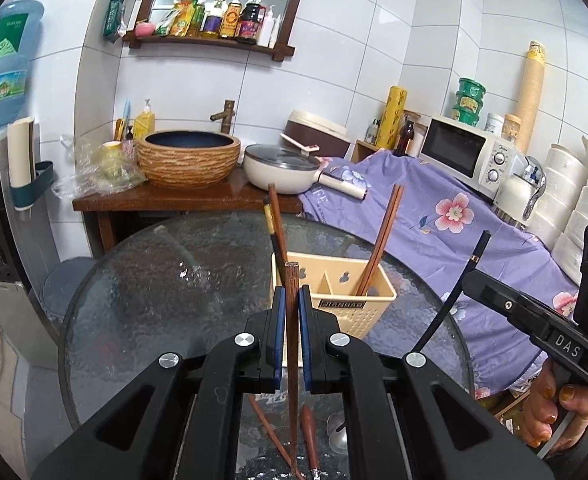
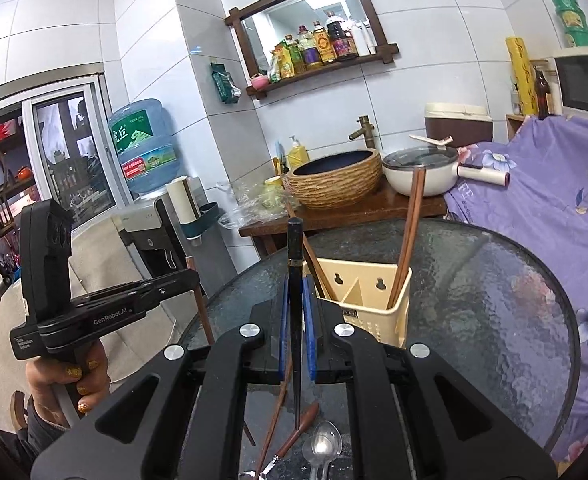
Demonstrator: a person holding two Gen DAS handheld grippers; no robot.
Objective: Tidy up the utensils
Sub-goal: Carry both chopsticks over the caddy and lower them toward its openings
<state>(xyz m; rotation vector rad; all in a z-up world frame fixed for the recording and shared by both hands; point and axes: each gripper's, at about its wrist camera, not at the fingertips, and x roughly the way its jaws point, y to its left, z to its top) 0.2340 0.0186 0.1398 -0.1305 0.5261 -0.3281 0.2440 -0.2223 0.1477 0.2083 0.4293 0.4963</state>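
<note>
My left gripper (image 1: 292,300) is shut on a brown wooden chopstick (image 1: 292,344) held upright just in front of the cream utensil holder (image 1: 358,312) on the round glass table (image 1: 153,292). My right gripper (image 2: 296,292) is shut on a black chopstick (image 2: 295,280), upright beside the same holder (image 2: 374,316). The holder has brown chopsticks (image 1: 378,244) in its right compartment and a black and a brown one (image 1: 273,232) in its left. The right gripper shows at the right of the left wrist view (image 1: 474,280). Loose chopsticks (image 2: 277,412) and spoons (image 2: 322,446) lie on the table below the grippers.
Behind the table, a wooden counter (image 1: 181,200) carries a woven basin (image 1: 187,160) and a white pan (image 1: 281,170). A purple floral cloth (image 1: 434,216) covers the right side, with a microwave (image 1: 466,152) on it. A water dispenser (image 2: 145,148) stands at the left.
</note>
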